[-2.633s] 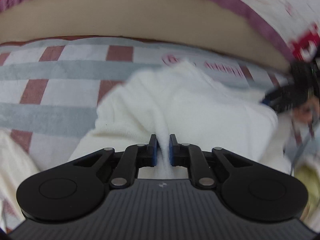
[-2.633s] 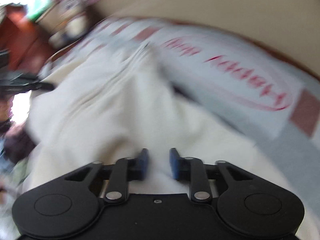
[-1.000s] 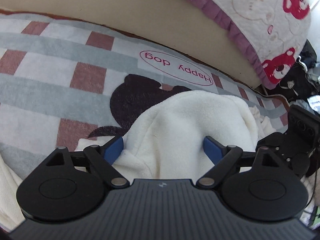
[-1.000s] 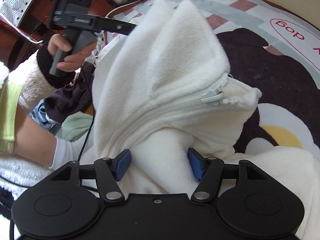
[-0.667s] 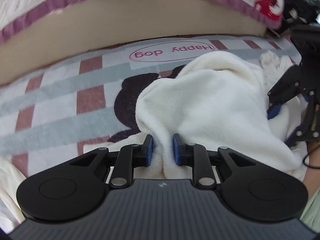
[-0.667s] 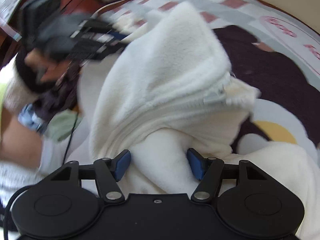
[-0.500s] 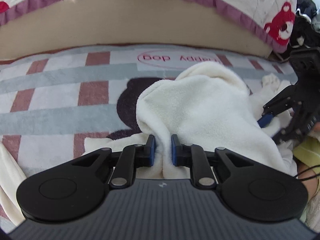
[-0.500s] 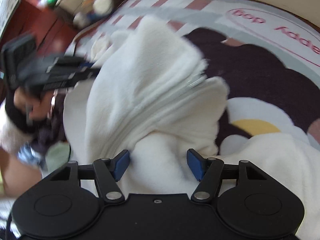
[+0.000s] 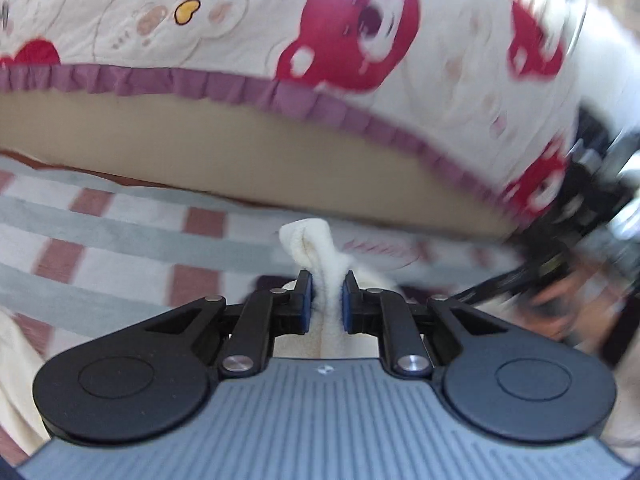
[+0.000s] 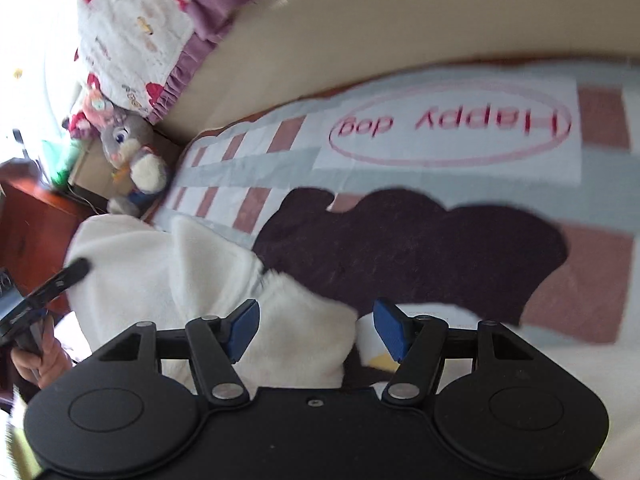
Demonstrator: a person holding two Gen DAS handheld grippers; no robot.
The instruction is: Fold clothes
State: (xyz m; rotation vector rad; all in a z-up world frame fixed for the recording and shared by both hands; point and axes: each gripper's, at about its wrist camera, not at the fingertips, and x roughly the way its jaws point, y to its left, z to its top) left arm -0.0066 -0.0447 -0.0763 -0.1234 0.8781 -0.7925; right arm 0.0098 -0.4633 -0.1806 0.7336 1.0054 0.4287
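While a bunched fold of the white fleece [image 9: 316,264] is pinched between its blue pads [image 9: 305,304], the left hand-held gripper [image 9: 324,306] is seen clamped on that cloth, and a small tuft is pushed up just past the fingertips. The rest of the fleece is hidden below the gripper body in the left wrist view. Beyond the tuft the checked blanket [image 9: 132,236] is spread, with grey bands and reddish squares. Farther still a tan surface [image 9: 224,148] is seen, and above it a cream quilt [image 9: 256,24] with red bears and a purple frill. To the right of the fleece a blurred dark device and a hand [image 9: 560,304] can be made out; no more can be told of them.

In the right wrist view the right hand-held gripper [image 10: 316,330] is held with its fingers wide apart, and nothing is gripped. A lobe of the fleece [image 10: 192,280] lies between and just beyond the blue pads [image 10: 244,328], and the bulk of it is heaped to the left on the blanket [image 10: 448,148]. Beyond the fleece a dark brown figure [image 10: 412,252] is printed on the blanket, and past that a red oval with the words "Happy dog". Left of the fleece the other gripper's tip and a hand [image 10: 38,360] are seen. Farthest back, left of the blanket, a grey plush rabbit [image 10: 136,160] sits.
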